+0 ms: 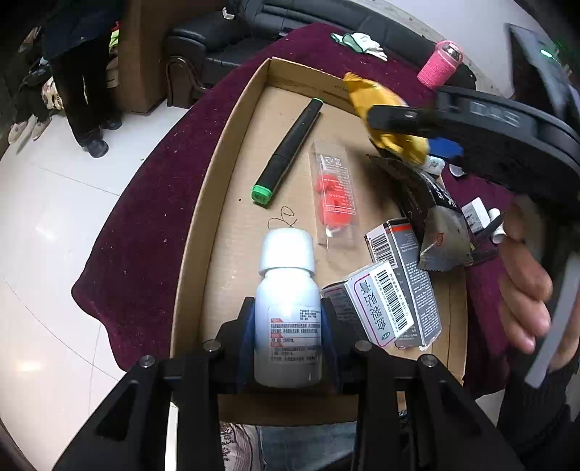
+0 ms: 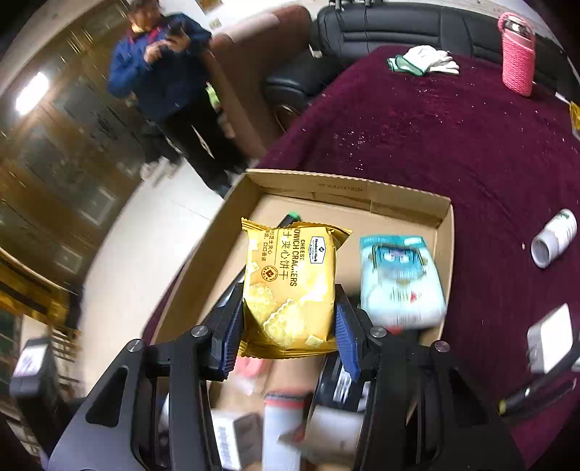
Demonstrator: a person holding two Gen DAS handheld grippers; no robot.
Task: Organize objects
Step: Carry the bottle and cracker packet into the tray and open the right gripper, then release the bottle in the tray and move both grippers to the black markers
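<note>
My left gripper [image 1: 288, 322] is shut on a white pill bottle [image 1: 288, 290], held over the near end of the shallow cardboard box [image 1: 217, 203]. Inside the box lie a black marker with green caps [image 1: 286, 152], a clear packet of red pieces [image 1: 333, 195], barcoded cartons [image 1: 391, 300] and a dark foil pouch [image 1: 435, 224]. My right gripper [image 2: 288, 319] is shut on a yellow cracker packet [image 2: 290, 282] above the box [image 2: 344, 188]; the left wrist view shows this gripper [image 1: 402, 134] and the packet [image 1: 377, 98] over the box's right side. A light blue packet [image 2: 398, 282] lies in the box.
The box rests on a maroon tablecloth [image 2: 453, 137]. On the cloth are a pink-sleeved bottle [image 2: 518, 54], white gloves [image 2: 427, 59], a tipped white bottle [image 2: 554, 237], a white box [image 2: 551, 340] and a dark pen [image 2: 536, 395]. A person [image 2: 163, 72] stands beyond the table, near a black sofa [image 2: 380, 25].
</note>
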